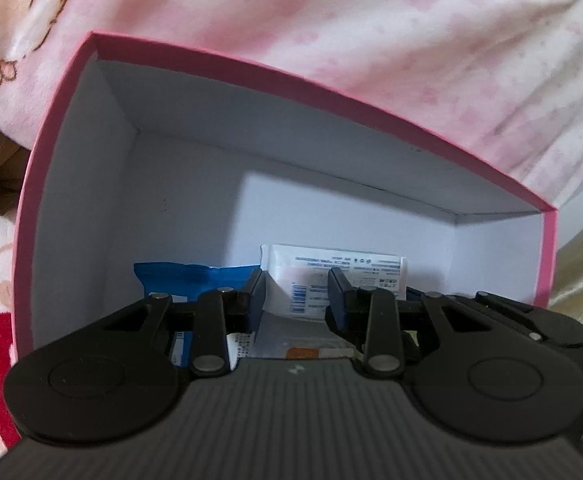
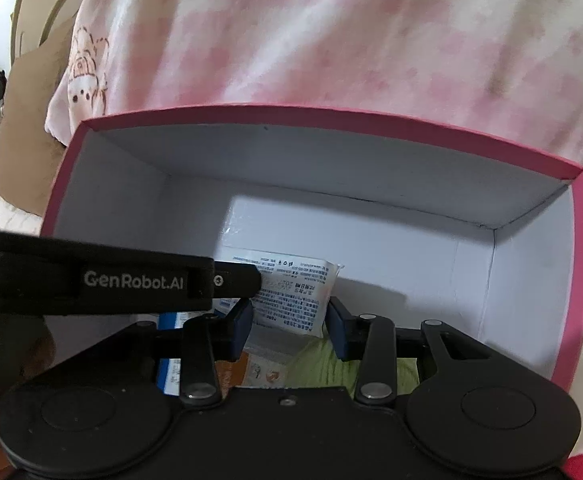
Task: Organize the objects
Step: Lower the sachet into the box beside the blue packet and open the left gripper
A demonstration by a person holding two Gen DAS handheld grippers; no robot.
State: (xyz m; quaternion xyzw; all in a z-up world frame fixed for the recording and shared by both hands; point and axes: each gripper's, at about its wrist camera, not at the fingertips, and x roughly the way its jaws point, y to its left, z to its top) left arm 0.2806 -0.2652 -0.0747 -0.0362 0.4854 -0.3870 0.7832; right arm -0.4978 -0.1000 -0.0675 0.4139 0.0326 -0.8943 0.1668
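Both grippers dip into the pink box (image 1: 55, 148) from its near side, tilted down twd the floor of it.

Left gripper (image 1: 296, 296): jaws part-spread, nothing between the pads. Just ahead of its tips a white packet (image 1: 333, 276) lies w/ printed side up; a blue packet (image 1: 187, 280) sits to the left of its left finger. Under the tips there's more flat packaging, incl. an orange-edged piece (image 1: 307, 353). Whether the pads touch anything can't be told.

Right gripper (image 2: 289, 330): jaws also part-spread, no pinch visible. The white packet (image 2: 291, 296) is right ahead, its near edge dropping between the fingertips, but the pads don't seem to press it. Beneath the tips sits something lime green (image 2: 323, 364), w/ an orange-printed packet (image 2: 235, 368) to the left. The left gripper's body (image 2: 91, 276) crosses in on the right one's left side.

Items look bunched at the box's near end, far half bare; prob. bc they're dropped in from this side. Likely both hands are inside to set down or straighten the contents. Pink fleece (image 2: 331, 32) backs the box.
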